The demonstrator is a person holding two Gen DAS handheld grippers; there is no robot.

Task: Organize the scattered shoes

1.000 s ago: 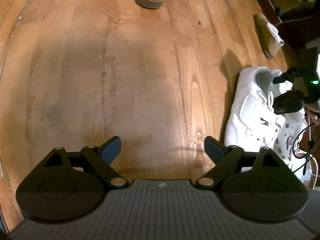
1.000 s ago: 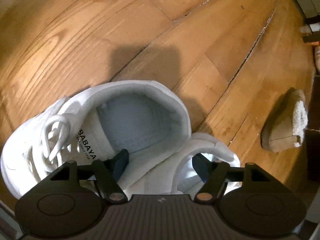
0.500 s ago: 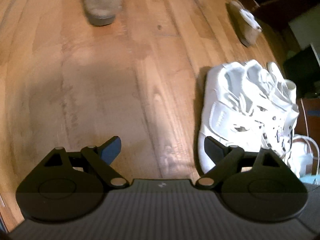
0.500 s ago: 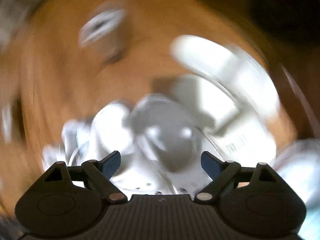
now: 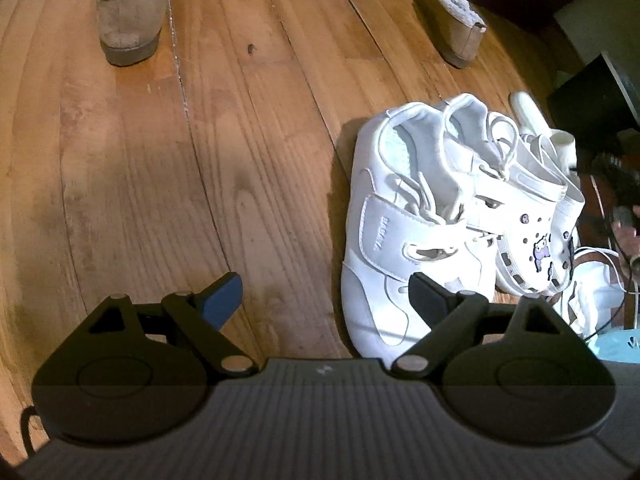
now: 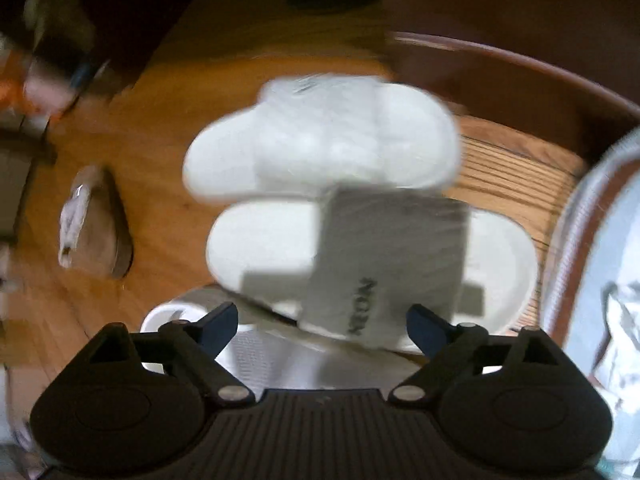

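Observation:
In the left wrist view a white lace-up sneaker (image 5: pixel 404 220) lies on the wooden floor, with a second white sneaker and a white clog with charms (image 5: pixel 536 236) pressed against its right side. My left gripper (image 5: pixel 326 296) is open and empty above the floor, its right finger over the sneaker's toe. Two tan fleece-lined slippers sit far off, one far left (image 5: pixel 130 16) and one far right (image 5: pixel 452 24). In the blurred right wrist view my right gripper (image 6: pixel 322 324) is open and empty, just above a pair of white slide sandals (image 6: pixel 360 216). A tan slipper (image 6: pixel 94 220) lies to their left.
Dark furniture (image 5: pixel 592 96) and cables (image 5: pixel 616 248) stand at the right edge in the left wrist view. A brown curved rim (image 6: pixel 520 76) and a pale shoe (image 6: pixel 600 280) are at the right in the right wrist view. Bare wooden floor (image 5: pixel 160 160) spreads to the left.
The left gripper pulled back and tilted up, so the sneakers and both slippers came into view. The right gripper swung fast from the sneaker opening to the white slides.

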